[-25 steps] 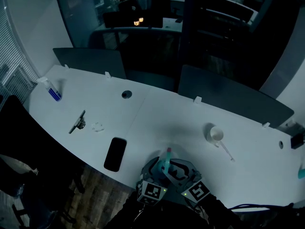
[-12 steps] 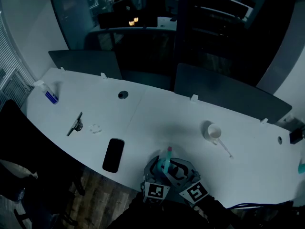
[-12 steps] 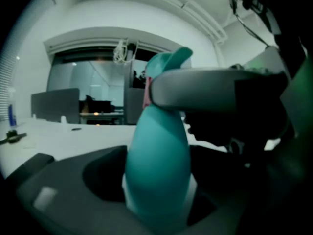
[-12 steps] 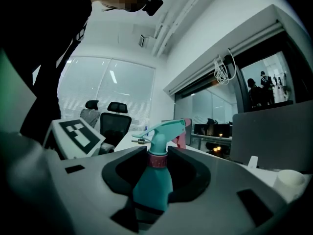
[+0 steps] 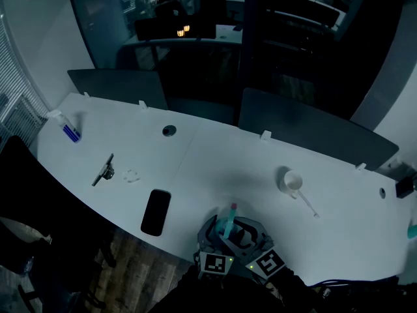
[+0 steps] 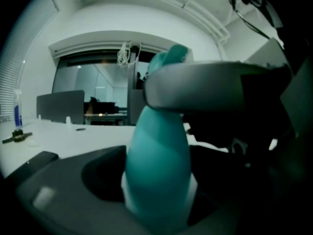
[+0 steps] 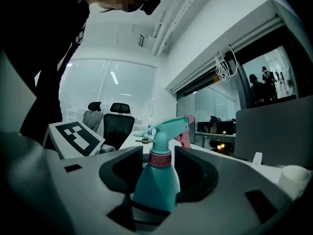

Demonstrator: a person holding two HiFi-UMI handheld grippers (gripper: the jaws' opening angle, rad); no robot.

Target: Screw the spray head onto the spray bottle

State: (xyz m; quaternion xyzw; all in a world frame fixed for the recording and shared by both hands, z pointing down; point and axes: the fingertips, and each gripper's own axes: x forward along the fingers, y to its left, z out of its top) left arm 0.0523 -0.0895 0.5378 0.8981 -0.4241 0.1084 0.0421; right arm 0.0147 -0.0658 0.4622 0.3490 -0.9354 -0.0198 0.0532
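At the near edge of the white desk (image 5: 221, 168), a teal spray bottle (image 5: 226, 224) is held upright between the two claws, directly in front of the person. The left claw (image 6: 157, 195) is clenched on the bottle's rounded body, which fills the space between its jaws. The spray head (image 7: 165, 127) is seated on the bottle's neck, above a pink collar (image 7: 160, 158). The right claw (image 7: 155, 195) is set around the lower body of the same bottle. Its jaws have just been opening, and a dark gap is seen at the bottle's left side, so this grip appears to be released, though the dim light makes that hard to confirm. Farther out on the desk, well apart from the spray bottle, a black smartphone (image 5: 156, 211) is laid flat to the left and a white cup (image 5: 292, 182) is stood to the right. A small blue-labelled bottle (image 5: 68, 130) is placed at the far left end.
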